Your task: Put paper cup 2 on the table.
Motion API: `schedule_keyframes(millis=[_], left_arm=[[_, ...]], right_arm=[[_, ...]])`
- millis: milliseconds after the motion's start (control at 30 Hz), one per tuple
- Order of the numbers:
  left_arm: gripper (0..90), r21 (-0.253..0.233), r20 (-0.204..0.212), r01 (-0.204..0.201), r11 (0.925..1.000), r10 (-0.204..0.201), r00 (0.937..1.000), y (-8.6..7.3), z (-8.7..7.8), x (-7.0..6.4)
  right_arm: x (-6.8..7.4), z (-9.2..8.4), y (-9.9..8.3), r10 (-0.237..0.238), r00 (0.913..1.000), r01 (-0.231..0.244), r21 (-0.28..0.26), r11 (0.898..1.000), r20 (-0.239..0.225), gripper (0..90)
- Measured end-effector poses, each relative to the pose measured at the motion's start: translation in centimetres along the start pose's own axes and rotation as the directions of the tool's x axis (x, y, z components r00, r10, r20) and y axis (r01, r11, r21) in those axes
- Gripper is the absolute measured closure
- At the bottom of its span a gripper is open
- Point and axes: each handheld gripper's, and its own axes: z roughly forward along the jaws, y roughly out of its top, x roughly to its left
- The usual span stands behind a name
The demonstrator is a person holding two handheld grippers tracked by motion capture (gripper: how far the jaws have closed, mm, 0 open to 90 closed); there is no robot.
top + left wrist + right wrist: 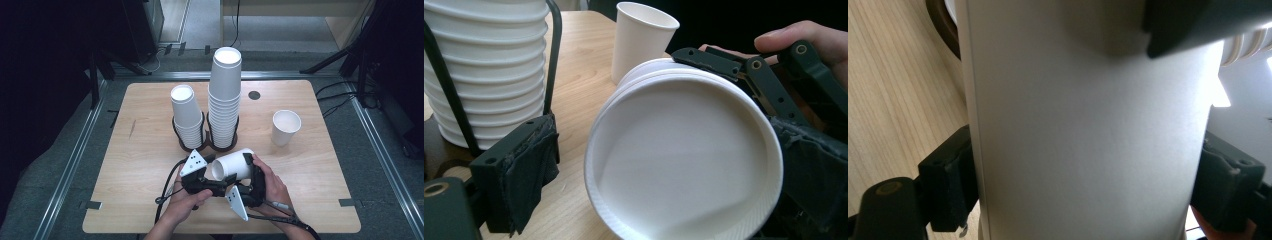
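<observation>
My right gripper (248, 169) clamps the nested cups (232, 164) sideways so my left gripper (212, 167), jaws apart around the rim, can peel one off.

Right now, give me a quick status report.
Right gripper clamps sideways paper cup. Left gripper open at its rim. Cup stacks just behind.

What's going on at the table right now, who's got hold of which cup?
A person works with a hand-held gripper in each hand. The right hand-held gripper is clamped on the sides of a white paper cup held on its side above the table. The left hand-held gripper sits at the cup's open rim, its left pad clear of it. Two cup stacks stand in a holder behind, and a single cup stands upright to the right.
</observation>
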Motion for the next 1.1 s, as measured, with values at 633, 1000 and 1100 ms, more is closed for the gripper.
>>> schedule_keyframes(millis=[633, 1000, 1100], left_arm=[[20.1, 0.021, 0.035, -0.01, 0.9997, 0.009, 0.9994, -0.05, 0.1, -0.24], [23.1, 0.03, 0.04, -0.029, 0.9991, 0.027, 0.9988, -0.08, 0.15, -0.18], [23.4, 0.03, 0.035, -0.026, 0.9992, 0.025, 0.9991, -0.11, 0.16, -0.08]], right_arm=[[0.18, -0.24, 0.28, -0.017, 0.9998, 0.017, -0.02, 1.0, -0.005, 13.5], [0.27, -0.11, 0.09, -0.014, 0.9999, 0.014, -0.027, 1.0, -0.009, 9.5], [0.19, -0.11, 0.08, -0.007, 0.9994, 0.006, -0.031, 1.0, -0.034, 9.2]])
